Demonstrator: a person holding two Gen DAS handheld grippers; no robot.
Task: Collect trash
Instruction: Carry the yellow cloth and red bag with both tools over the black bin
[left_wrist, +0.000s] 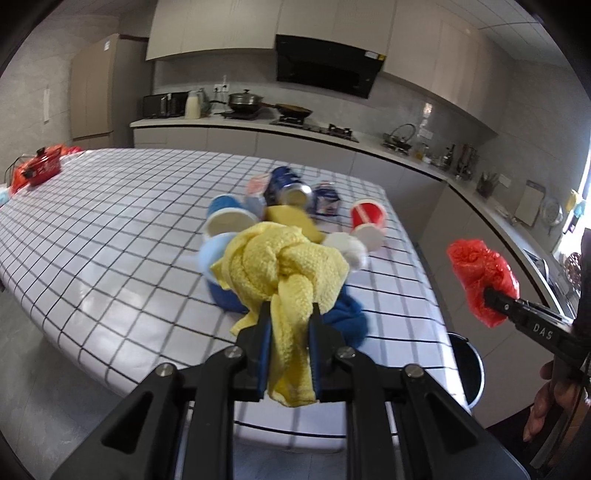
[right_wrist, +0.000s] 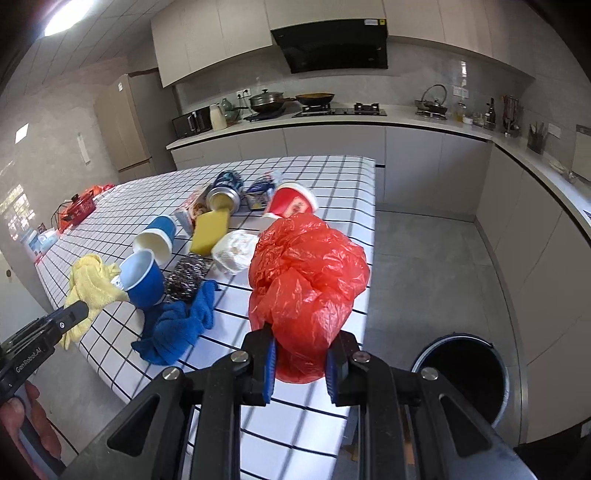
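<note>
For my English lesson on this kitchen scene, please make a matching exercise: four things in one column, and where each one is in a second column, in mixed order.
Things:
1. yellow cloth
2. red plastic bag
3. blue cloth
4. dark bin

Places:
A. on the floor beside the table
B. clamped in the left gripper
C. lying on the checked tablecloth
D. clamped in the right gripper

Pairs: 1-B, 2-D, 3-C, 4-A

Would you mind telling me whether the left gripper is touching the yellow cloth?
Touching. The left wrist view shows the left gripper shut on the knotted yellow cloth, with fabric pinched between its pads.
</note>
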